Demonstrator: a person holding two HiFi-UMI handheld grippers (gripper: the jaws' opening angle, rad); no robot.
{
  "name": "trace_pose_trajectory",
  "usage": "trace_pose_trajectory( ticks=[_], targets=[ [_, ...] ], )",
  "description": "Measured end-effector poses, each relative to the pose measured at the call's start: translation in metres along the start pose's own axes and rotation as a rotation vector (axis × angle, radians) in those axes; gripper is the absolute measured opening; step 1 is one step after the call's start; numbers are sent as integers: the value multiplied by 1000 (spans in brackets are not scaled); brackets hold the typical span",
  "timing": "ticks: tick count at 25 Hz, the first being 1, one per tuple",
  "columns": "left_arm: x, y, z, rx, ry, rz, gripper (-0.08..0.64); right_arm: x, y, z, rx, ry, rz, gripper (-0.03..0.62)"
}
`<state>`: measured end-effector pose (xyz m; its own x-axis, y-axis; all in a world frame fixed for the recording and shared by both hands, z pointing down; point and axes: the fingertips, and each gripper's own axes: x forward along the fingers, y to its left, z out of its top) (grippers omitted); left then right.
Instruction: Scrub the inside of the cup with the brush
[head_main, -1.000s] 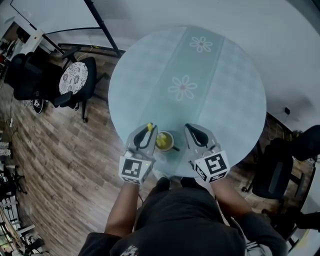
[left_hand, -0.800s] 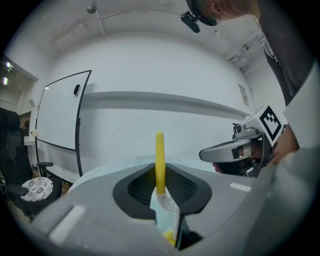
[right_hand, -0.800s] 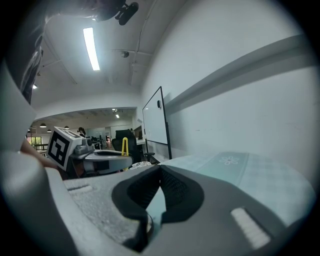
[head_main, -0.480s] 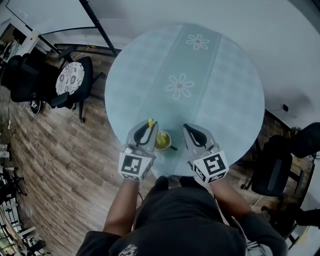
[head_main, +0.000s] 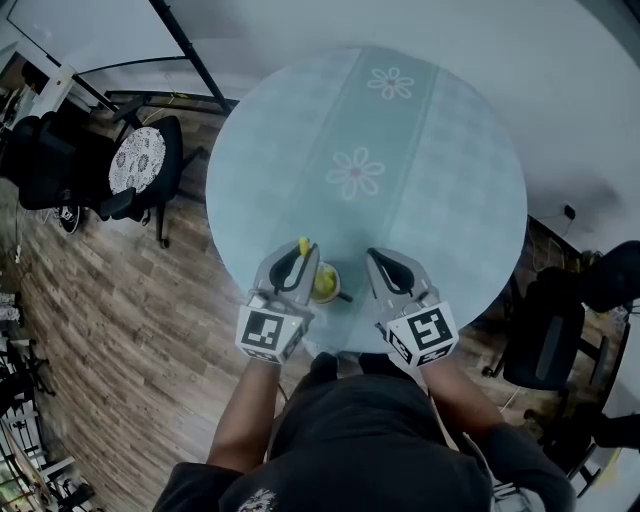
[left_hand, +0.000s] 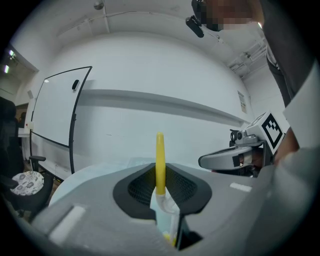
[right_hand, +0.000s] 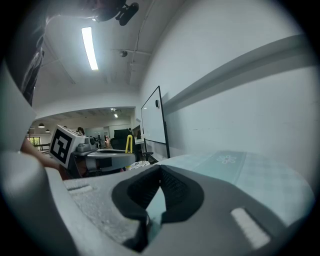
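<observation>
From where I stand, the person in the dark shirt (head_main: 370, 440) bends over the near edge of the round table with a pale teal flowered cloth (head_main: 450, 180). Both forearms reach forward side by side.

The left gripper (head_main: 295, 262) has its jaws clamped on the brush with a yellow plastic handle (left_hand: 159, 160). The handle sticks up past the pads, and its clear neck runs down behind them. The right gripper (head_main: 385, 265) lies just to the other side, near the left one but apart from it. Its pads are pressed together with nothing between them.

Between the two grippers, near the table's front edge, sits the small cup with a dark side handle (head_main: 337, 289). It is close against the left gripper, and the brush's yellow head shows inside its rim. The left gripper's body covers part of the cup's left side.

Beyond the table, a black office chair with a patterned seat cushion (head_main: 140, 160) stands on the wood-plank floor (head_main: 90, 300). Another dark chair (head_main: 545, 345) is off to the right. A whiteboard on a black frame (left_hand: 55, 110) leans by the white wall.
</observation>
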<state>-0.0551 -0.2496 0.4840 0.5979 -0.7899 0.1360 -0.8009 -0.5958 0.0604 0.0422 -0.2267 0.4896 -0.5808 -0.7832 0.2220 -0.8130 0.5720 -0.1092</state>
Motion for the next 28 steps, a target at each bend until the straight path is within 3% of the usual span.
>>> trace_pose_trajectory(
  ticks=[9,28],
  targets=[
    [-2,-10,1,-20,-27,-41,55,-2,-2,-1,5,0,0,2],
    [-23,-29,-1,-73,-2,-95,55,0,9,2,8,-9,36,2]
  ],
)
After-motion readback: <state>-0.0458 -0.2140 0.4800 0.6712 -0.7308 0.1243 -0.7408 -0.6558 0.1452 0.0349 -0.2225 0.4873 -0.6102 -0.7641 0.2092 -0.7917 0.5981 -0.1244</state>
